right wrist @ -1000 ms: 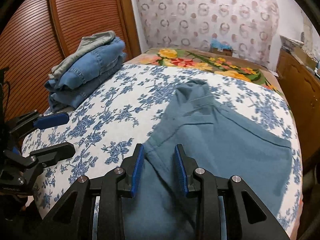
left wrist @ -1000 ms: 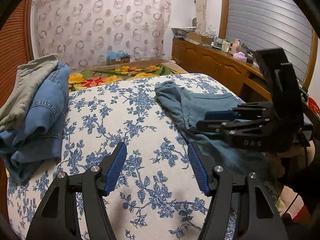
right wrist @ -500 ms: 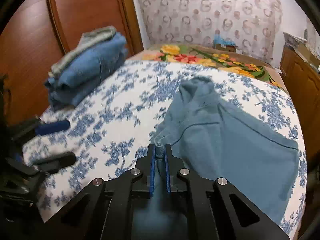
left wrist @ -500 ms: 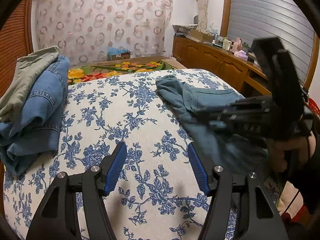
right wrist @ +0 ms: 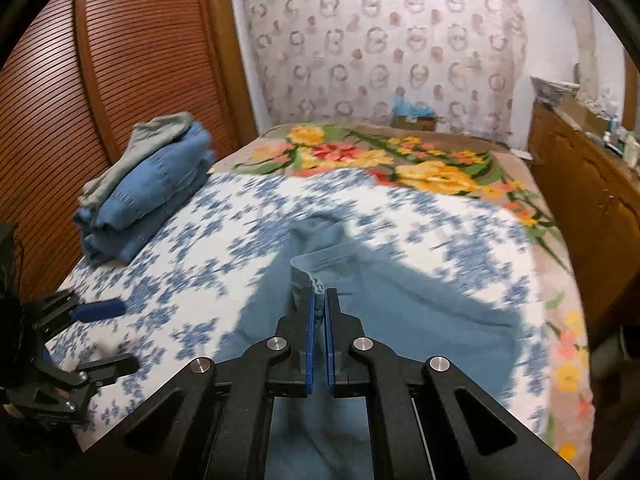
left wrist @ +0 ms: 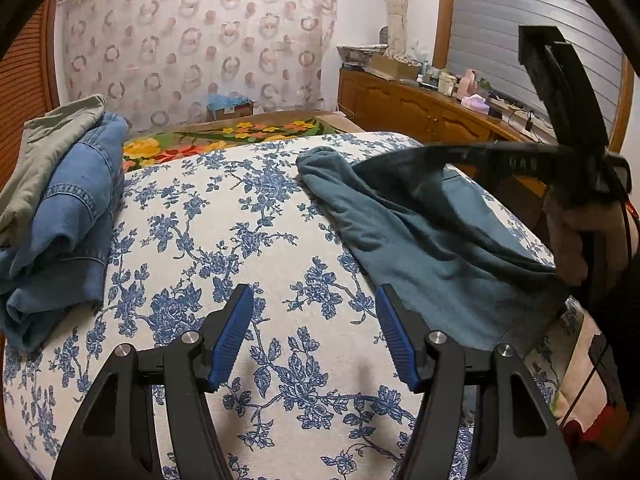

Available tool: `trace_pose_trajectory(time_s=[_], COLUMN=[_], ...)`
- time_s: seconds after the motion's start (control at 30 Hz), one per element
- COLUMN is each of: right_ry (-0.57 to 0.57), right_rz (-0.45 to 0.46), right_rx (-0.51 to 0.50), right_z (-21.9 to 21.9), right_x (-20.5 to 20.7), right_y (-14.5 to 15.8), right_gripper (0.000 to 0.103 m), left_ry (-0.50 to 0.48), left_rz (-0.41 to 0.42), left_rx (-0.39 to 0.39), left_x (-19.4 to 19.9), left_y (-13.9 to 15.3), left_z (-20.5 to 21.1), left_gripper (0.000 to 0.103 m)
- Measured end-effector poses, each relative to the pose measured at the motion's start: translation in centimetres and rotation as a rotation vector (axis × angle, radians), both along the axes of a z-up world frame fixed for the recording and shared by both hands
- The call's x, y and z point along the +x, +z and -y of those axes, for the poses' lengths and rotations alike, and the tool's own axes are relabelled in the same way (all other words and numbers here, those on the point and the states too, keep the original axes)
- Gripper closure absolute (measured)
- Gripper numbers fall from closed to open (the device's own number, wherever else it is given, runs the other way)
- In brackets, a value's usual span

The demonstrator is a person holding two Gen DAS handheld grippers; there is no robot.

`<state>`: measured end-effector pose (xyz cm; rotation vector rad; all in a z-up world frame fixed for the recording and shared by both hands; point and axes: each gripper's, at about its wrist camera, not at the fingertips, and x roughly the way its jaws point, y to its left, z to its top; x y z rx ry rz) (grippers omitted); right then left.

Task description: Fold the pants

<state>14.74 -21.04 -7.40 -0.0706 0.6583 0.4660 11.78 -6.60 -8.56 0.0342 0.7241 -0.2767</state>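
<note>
Blue-and-white floral cotton covers the bed (left wrist: 224,248), the biggest thing in both of my views, with a brighter yellow-and-red flowered blanket (right wrist: 400,160) laid across its far end. My right wrist view shows that blanket broadly, along with the ribbed wooden wardrobe doors (right wrist: 132,60) on the left; my left wrist view gives only a thin strip of the blanket, but it alone shows the wooden sideboard (left wrist: 420,108) with clutter on top and the grey slatted shutter (left wrist: 520,40) behind it. Next in size are the teal pants (left wrist: 420,248), spread over the right half of the bed, one end bunched toward the middle. A stack of folded clothes (left wrist: 68,208), denim with a grey-green piece on top, sits at the bed's left edge beside the wardrobe, well apart from the pants. My right gripper (right wrist: 319,312) has its jaws closed tight on a fold of the pants' edge, lifting the cloth off the bed; from the left wrist view I see that raised cloth hanging in a dark, blurred drape under the gripper, and my hand (left wrist: 572,240) on its handle, which the right view hides. My left gripper (left wrist: 316,332) hovers over bare bedspread with jaws wide apart, gripping nothing, just beside the near hem of the pants.
</note>
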Motion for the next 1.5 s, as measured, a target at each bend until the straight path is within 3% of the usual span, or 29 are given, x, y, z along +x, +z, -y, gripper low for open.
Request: trace_pose_trajectory(time_s=[0.3, 0.63, 0.87, 1.2, 1.37, 1.5], right_ry=[-0.177, -0.261, -0.276, -0.217, -0.183, -0.177], right_rz=[0.009, -0.021, -0.043, -0.073, -0.073, -0.057], right_rx=[-0.045, -0.076, -0.112, -0.094, -0.050, -0.040], right_z=[6.0, 7.3, 6.9, 7.8, 8.2, 8.5], right_x=[2.6, 4.4, 4.5, -1.2, -5.2, -7.8], right_y=[1.1, 0.7, 0.0, -1.6, -1.9, -1.9], right_gripper=[0.099, 0.099, 0.086, 0.082, 0.067, 0.066], left_ry=[-0.009, -0.027, -0.041, -0.072, -0.088, -0.096], left_rz=[0.003, -0.010, -0.022, -0.029, -0.036, -0.035], left_rx=[-0.001, 0.003, 0.011, 0.014, 0.020, 0.028], left_x=[-0.2, -0.2, -0.2, -0.7, -0.8, -1.0], left_y=[0.1, -0.4, -0.6, -0.8, -0.9, -0.8], left_z=[0.4, 1.2, 1.9, 3.0, 3.6, 4.0], left_gripper=[0.039, 0.039, 0.039, 0.039, 0.039, 0.039])
